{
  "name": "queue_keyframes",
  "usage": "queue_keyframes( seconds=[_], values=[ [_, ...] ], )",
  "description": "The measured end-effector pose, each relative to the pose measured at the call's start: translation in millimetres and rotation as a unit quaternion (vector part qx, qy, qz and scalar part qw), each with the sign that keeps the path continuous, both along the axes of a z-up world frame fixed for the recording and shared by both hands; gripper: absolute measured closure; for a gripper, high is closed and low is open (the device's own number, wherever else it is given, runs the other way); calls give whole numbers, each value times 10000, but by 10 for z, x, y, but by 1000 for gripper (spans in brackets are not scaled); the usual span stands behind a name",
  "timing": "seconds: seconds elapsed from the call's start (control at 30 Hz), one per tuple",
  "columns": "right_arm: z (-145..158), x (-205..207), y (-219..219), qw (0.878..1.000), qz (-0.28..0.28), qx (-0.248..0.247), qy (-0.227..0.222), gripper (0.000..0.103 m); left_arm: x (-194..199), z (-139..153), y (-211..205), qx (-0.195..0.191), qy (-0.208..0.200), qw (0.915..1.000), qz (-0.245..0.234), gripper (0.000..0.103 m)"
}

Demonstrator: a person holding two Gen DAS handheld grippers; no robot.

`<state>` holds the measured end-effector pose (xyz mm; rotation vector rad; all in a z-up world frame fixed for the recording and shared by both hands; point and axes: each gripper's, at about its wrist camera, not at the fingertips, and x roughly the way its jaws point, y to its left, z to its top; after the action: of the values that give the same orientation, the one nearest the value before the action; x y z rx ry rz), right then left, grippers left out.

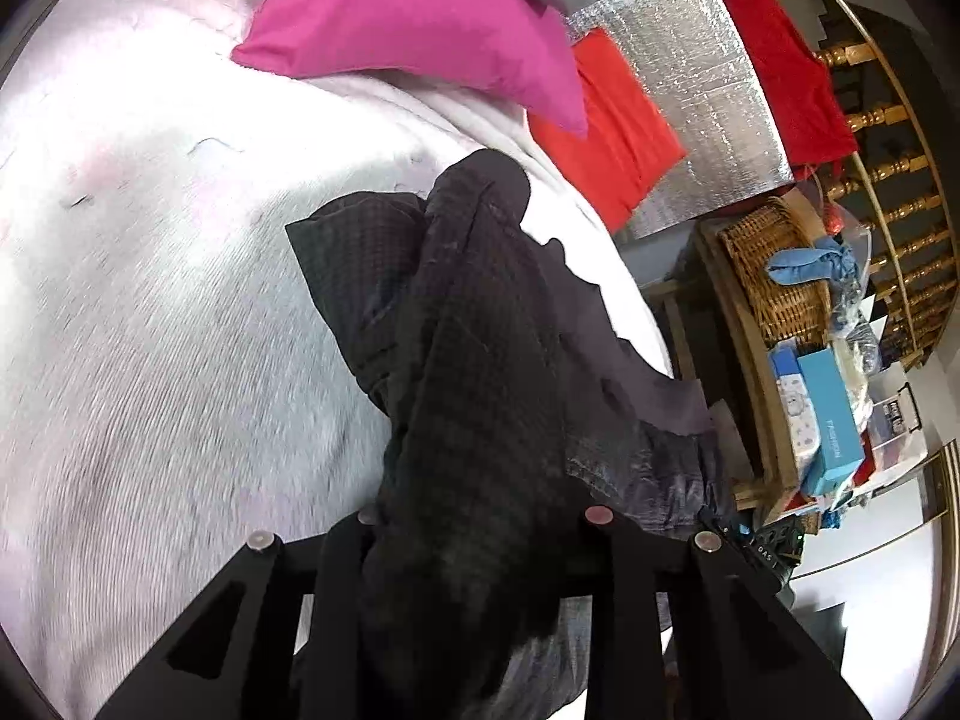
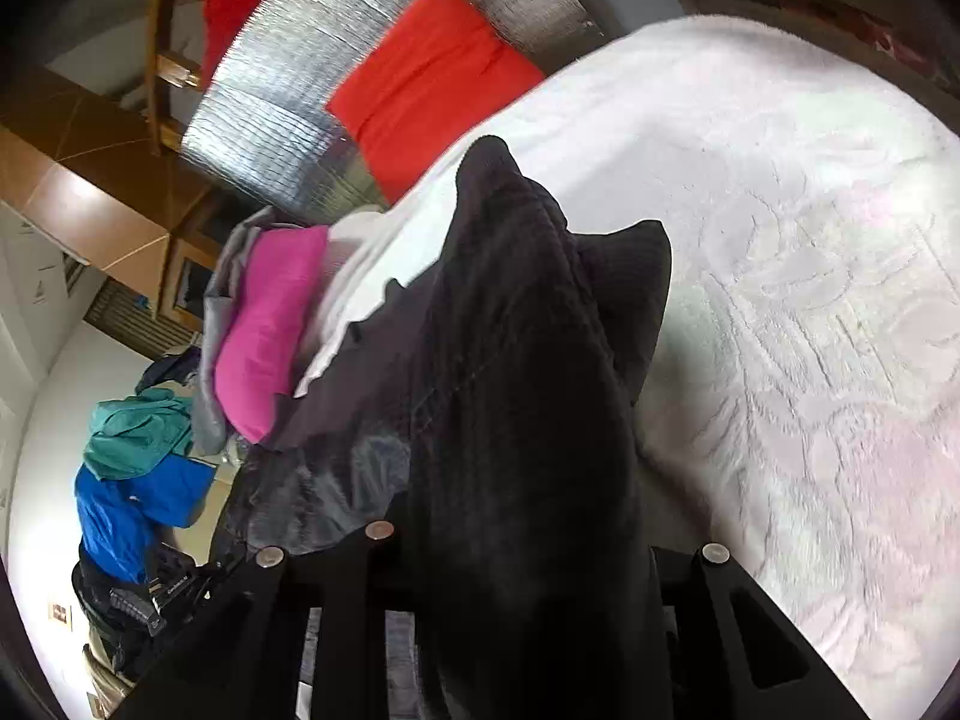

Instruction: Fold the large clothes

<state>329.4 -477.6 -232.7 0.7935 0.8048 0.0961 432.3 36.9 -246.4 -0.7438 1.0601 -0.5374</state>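
We have a dark garment (image 1: 480, 360) pinched in both grippers, and it drapes from them down onto the white bed (image 1: 150, 330), its far end bunched and resting on the cover. The left gripper (image 1: 480, 540) is clamped on a thick fold of the cloth, fingers close around it; the right gripper (image 2: 510, 546) likewise has its fingers shut on a bundle of the same garment (image 2: 528, 360), which fills most of that view. The bed (image 2: 810, 300) lies to the right in the right wrist view, and a pink pillow (image 1: 408, 24) and a red pillow (image 1: 612, 126) sit at the far end, near the garment's far tip. We judge the fold to be mid-way: the cloth is lifted but not yet spread flat. The main risk is that each gripper holds a wad instead of a clean edge, so layers could slip out unevenly when we pull the piece taut, leaving a crooked fold. The shinier lining (image 1: 648, 468) showing near the left gripper looks slippery and may slide free first. The garment also hangs near the bed's edge beside a cluttered shelf (image 1: 810, 390), so a loose end could drop off the bed or drag against the pillows as we swing it.
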Motion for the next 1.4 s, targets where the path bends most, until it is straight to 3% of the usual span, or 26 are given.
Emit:
queue_keyframes(
  seconds=[0.1, 0.17, 0.23, 0.27, 0.33, 0.4, 0.5, 0.6, 0.63, 0.7, 0.8, 0.87, 0.93, 1.03, 1.1, 1.2, 1.3, 1.4],
  values=[
    [-31, -35, 55, 9998, 98, -76, 123, 73, -99, -27, 74, 113, 127, 9998, 110, 73],
    [-175, 22, 35, 9987, 92, -112, 485, 73, -67, -145, 109, 441, 374, 9981, 218, 69],
    [-331, 101, 4, 9961, 78, -235, 845, 65, 3, -298, 132, 620, 665, 9956, 244, 55],
    [-373, 118, -13, 9955, 51, -182, 933, 55, 27, -333, 131, 655, 726, 9949, 241, 49],
    [-390, 115, -41, 9947, 22, -78, 1027, 50, 81, -345, 116, 653, 760, 9946, 275, 48],
    [-345, 77, -34, 9930, -34, -238, 1159, 35, 95, -278, 96, 861, 775, 9926, 363, 43],
    [-202, -84, -48, 9909, -216, -691, 1137, 35, 21, -76, 110, 1240, 478, 9894, 579, 42],
    [78, -406, -97, 9869, -669, -1246, 769, 35, -139, 176, 163, 1511, -61, 9852, 802, 41],
    [142, -496, -85, 9852, -808, -1380, 609, 35, -233, 216, 251, 1687, -242, 9811, 913, 39],
    [280, -701, -21, 9838, -912, -1536, 135, 35, -373, 394, 149, 2352, -771, 9625, 1108, 34],
    [377, -822, 211, 9811, -750, -1769, -229, 36, -605, 570, -167, 3033, -1489, 9372, 869, 31],
    [403, -829, 445, 9751, -555, -2126, -303, 36, -799, 610, -431, 3510, -1855, 9148, 739, 28],
    [289, -760, 614, 9739, -314, -2249, -52, 37, -940, 546, -579, 3813, -1921, 9022, 616, 28],
    [-34, -590, 734, 9698, -8, -2314, 770, 37, -1022, 381, -776, 4062, -1790, 8953, 358, 28],
    [-95, -561, 832, 9597, 87, -2648, 940, 35, -1009, 215, -871, 4227, -1607, 8918, 138, 28],
    [28, -584, 858, 9636, 81, -2576, 714, 35, -999, 141, -928, 4486, -1648, 8784, 56, 28],
    [188, -593, 791, 9684, -116, -2468, 334, 35, -992, 156, -895, 4428, -1671, 8808, 87, 28],
    [347, -420, 770, 9634, -304, -2665, -5, 35, -941, 135, -880, 4407, -1651, 8823, 94, 27]
  ],
)
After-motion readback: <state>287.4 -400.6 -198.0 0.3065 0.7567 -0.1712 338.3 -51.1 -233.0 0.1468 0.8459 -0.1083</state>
